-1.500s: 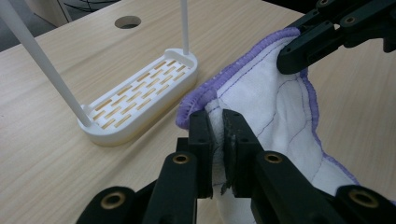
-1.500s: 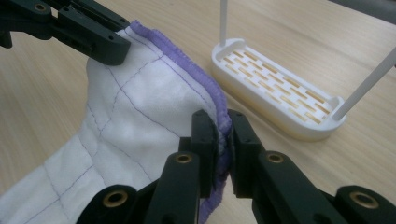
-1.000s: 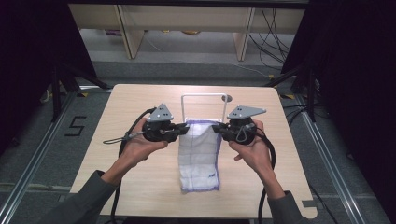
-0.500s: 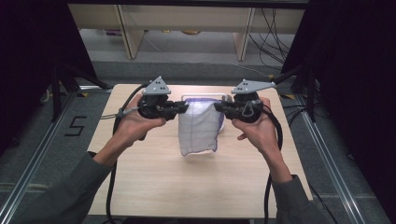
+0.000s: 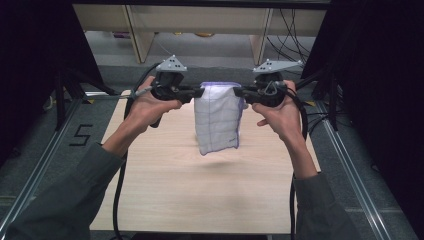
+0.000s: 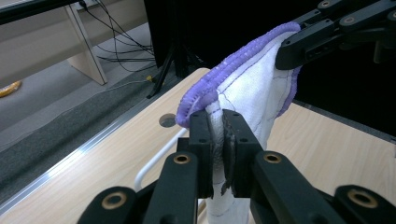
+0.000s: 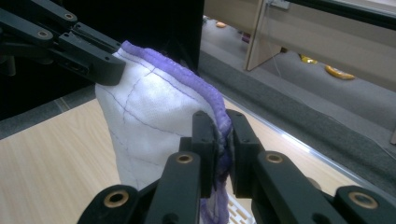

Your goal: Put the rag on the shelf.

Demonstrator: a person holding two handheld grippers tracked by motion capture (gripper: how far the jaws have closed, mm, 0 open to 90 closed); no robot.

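So I've got the cloth (image 5: 218, 117) pinched at its top corners, left gripper (image 5: 198, 92) and right gripper (image 5: 238, 92) both clamped on it, hanging clear above the table (image 5: 165, 185), so lifting's done and I reckon folding or laying it down is what's left.

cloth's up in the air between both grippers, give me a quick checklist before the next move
1. Left hand-held gripper shut on the cloth corner: ok.
2. Right hand-held gripper shut on the other top corner: ok.
3. Top edge pulled taut: not ok, it sags between the jaws.
4. Cloth hanging off the table: ok.
5. White rack free of the cloth: cannot tell.
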